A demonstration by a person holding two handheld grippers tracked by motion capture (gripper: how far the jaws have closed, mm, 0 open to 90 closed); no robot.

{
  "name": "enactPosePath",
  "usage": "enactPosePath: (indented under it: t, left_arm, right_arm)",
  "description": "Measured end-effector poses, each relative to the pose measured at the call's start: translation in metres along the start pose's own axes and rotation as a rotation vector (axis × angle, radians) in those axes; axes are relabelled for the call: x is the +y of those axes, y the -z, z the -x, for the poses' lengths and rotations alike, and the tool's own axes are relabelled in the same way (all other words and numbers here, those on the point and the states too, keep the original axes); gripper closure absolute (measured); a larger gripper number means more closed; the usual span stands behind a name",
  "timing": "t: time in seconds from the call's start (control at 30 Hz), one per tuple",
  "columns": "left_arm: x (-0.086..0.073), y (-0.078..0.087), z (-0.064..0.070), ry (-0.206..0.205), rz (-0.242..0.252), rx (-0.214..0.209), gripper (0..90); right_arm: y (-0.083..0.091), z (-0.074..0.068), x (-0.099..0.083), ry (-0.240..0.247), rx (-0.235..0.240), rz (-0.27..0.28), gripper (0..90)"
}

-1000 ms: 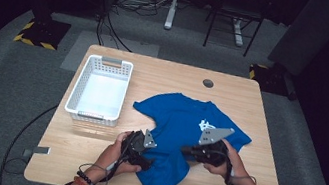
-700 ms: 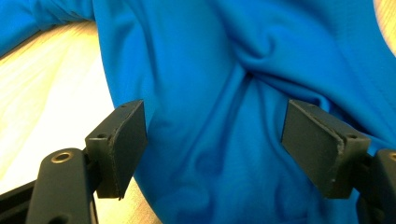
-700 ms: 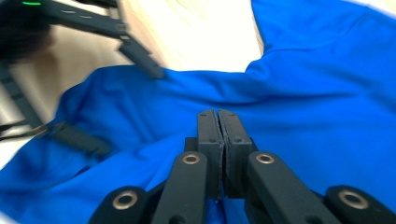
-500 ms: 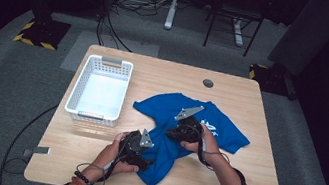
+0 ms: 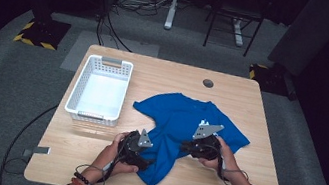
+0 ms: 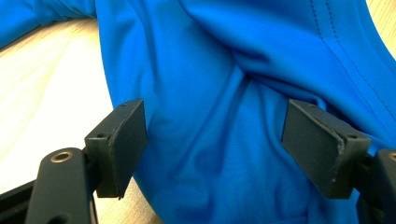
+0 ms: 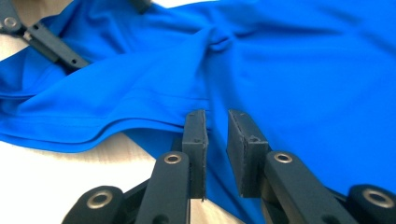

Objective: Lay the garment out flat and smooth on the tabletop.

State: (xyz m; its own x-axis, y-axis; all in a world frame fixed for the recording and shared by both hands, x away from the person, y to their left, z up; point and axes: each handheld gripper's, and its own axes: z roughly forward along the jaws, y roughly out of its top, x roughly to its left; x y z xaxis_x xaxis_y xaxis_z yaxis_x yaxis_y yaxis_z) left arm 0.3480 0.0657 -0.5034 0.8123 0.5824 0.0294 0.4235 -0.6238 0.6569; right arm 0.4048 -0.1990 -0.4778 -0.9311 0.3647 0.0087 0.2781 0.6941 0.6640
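A blue T-shirt lies rumpled on the wooden table, right of centre. My left gripper is at the shirt's lower left edge, and its jaws stand wide open over the cloth. Its own view puts the left gripper astride a soft fold. My right gripper sits on the shirt's lower right part. In its own view the right gripper has its jaws drawn close together at the hem, with blue cloth in the narrow gap. One of the left gripper's fingers shows far off.
A white slatted basket stands empty at the table's left, near the shirt's left sleeve. A round cable hole sits at the back of the table. Bare wood lies along the front edge and the right side.
My right gripper reached in toward the shirt's middle, then drew back to the lower right. The left gripper has stayed at the lower left edge.
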Motion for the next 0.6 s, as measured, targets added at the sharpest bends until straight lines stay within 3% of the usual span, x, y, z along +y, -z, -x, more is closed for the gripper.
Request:
enactPosePath:
  t: [0.1, 0.2, 0.27, 0.4, 0.6]
  left_arm:
    - [-0.001, 0.0, 0.0, 0.0, 0.003, -0.001, 22.3]
    - [-0.001, 0.0, 0.0, -0.002, 0.006, 0.0, 22.3]
    - [-0.002, 0.0, 0.0, 0.002, 0.01, 0.003, 22.3]
    - [-0.001, 0.0, 0.0, -0.001, 0.005, 0.001, 22.3]
    - [-0.001, 0.0, 0.0, 0.0, 0.011, -0.002, 22.2]
  right_arm:
    - [-0.01, -0.002, -0.001, 0.013, -0.006, -0.034, 82.3]
    - [-0.014, 0.001, -0.005, -0.013, 0.004, -0.036, 88.5]
    - [-0.012, 0.004, -0.006, -0.041, 0.003, -0.033, 90.0]
    - [-0.007, 0.004, -0.008, -0.041, 0.001, -0.029, 90.0]
    - [0.013, 0.008, -0.014, -0.074, 0.007, 0.01, 90.0]
